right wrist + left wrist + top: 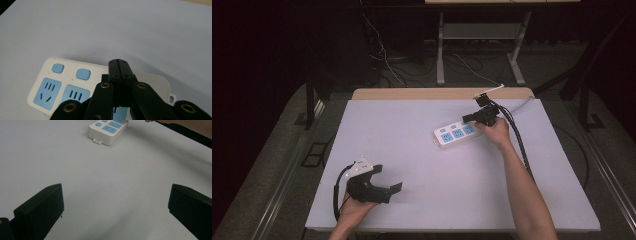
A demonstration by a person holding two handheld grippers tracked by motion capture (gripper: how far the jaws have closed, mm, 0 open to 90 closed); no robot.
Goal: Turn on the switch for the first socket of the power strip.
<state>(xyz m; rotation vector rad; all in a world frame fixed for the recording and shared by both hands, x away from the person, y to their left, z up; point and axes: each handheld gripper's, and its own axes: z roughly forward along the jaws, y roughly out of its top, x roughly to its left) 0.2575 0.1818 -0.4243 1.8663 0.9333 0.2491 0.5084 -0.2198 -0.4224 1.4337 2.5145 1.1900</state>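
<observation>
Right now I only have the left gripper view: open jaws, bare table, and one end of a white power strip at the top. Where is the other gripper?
Observer: The right gripper is over the power strip, at its far-right end in the high view.
Operator: Open or shut?
Observer: Shut; in the right gripper view its jaws are pressed together with nothing between them.
Operator: What is under it?
Observer: Its closed tip sits over the strip's top face, beside two blue buttons; whether it touches is unclear.
Operator: And my left gripper?
Observer: The left gripper is near the table's front-left, well apart from the strip.
</observation>
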